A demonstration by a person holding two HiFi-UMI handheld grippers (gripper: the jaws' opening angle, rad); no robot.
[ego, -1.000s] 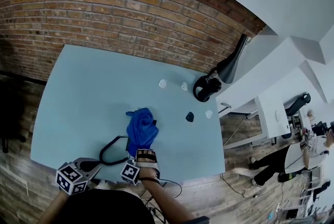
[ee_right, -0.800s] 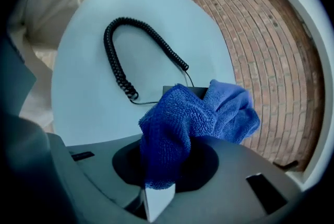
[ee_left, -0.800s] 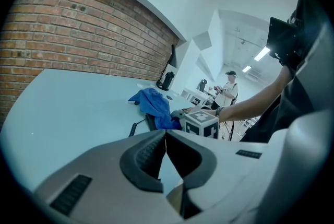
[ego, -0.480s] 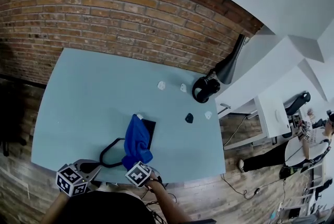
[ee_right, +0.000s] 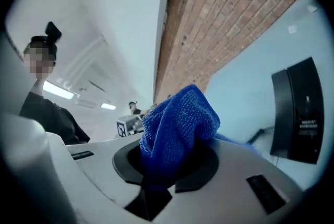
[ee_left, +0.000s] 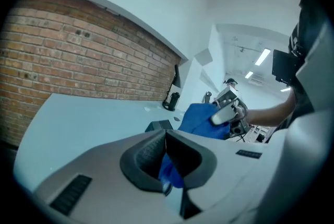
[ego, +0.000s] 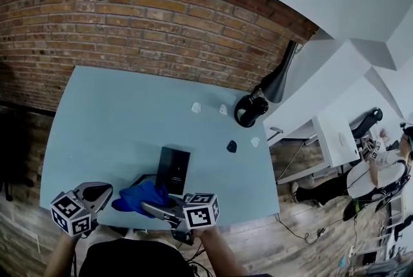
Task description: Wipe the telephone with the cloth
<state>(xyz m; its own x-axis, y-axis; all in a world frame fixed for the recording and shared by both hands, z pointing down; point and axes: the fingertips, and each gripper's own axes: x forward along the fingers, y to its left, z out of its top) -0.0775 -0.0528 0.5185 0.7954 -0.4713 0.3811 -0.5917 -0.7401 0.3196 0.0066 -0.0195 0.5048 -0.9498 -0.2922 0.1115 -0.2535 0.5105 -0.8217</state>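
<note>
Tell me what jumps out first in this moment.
A bright blue cloth bunched at the near edge of the pale blue table, pinched by both the left gripper and the right gripper. Just beyond it lies the black telephone, uncovered, with a brick wall behind.

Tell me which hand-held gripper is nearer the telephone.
Right. The right hand-held gripper sits just short of the telephone; the left hand-held gripper is farther off, to its left. Both grip the cloth.

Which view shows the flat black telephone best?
The head view: the flat black telephone lies in plain sight on the pale blue table. The right gripper view shows it at the frame's edge, past the blue cloth; the left gripper view shows only a corner.
</note>
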